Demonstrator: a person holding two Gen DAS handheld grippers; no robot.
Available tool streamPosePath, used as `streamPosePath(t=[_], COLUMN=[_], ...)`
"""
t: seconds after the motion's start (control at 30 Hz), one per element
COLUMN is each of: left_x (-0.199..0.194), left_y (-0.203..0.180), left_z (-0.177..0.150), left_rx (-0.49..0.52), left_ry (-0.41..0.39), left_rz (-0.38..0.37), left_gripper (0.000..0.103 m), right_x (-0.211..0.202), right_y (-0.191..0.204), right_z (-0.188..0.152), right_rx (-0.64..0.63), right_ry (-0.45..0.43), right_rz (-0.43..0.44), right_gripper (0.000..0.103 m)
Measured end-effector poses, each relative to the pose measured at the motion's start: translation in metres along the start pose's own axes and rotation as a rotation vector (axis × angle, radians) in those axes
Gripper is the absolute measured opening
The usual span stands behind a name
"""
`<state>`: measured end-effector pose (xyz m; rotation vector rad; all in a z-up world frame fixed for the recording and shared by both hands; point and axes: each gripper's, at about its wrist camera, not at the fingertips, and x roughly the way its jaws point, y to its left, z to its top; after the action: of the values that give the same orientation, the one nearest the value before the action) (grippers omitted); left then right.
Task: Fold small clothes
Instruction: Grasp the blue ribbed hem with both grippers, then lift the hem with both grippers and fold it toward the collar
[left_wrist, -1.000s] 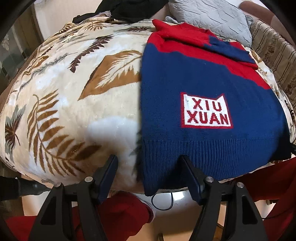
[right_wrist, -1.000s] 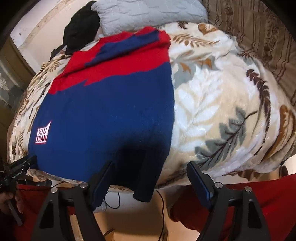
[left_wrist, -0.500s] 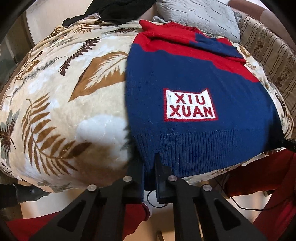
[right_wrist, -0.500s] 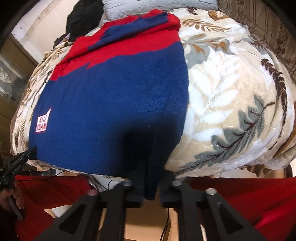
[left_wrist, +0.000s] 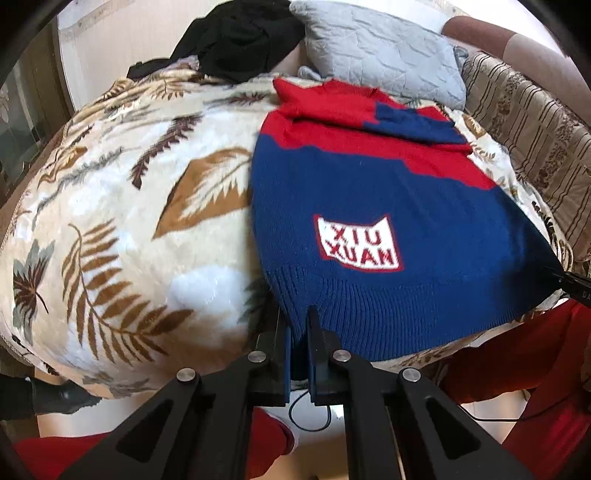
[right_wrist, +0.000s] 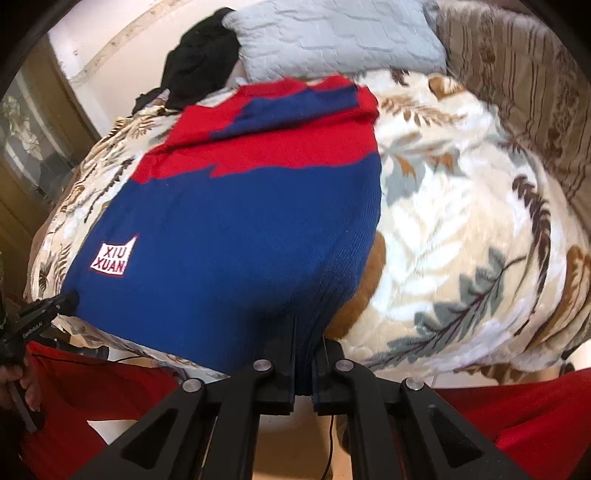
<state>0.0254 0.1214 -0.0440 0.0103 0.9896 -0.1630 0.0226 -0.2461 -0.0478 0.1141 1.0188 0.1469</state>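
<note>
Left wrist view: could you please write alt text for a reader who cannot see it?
The left hand-held gripper is shut on the ribbed hem corner of a blue and red sweater with a white "XIU XUAN" patch, spread on a leaf-patterned blanket. A grey pillow and black clothes lie behind.

hand-held gripper (right_wrist: 303, 332) pinching sweater (right_wrist: 236, 236) hem
</note>
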Motion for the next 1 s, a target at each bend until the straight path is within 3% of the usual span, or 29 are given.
streamPosePath(t=[0.47, 0.73, 1.0], left_x=[-0.014, -0.012, 0.014], left_y=[-0.01, -0.007, 0.002], left_z=[0.05, 0.108, 0.166], left_rx=[0.032, 0.021, -0.002], left_ry=[-0.13, -0.198, -0.214], left_rz=[0.013, 0.014, 0.032], left_gripper=[0.006, 0.006, 0.007], right_x=[-0.035, -0.044, -0.031], right_y=[0.002, -0.003, -0.022], right_z=[0.04, 0.089, 0.146], right_rx=[-0.035, -0.003, 0.03], right_ry=[-0.167, -0.245, -0.281], right_rz=[0.012, 0.051, 0.04], right_gripper=[0.005, 0.005, 0.005])
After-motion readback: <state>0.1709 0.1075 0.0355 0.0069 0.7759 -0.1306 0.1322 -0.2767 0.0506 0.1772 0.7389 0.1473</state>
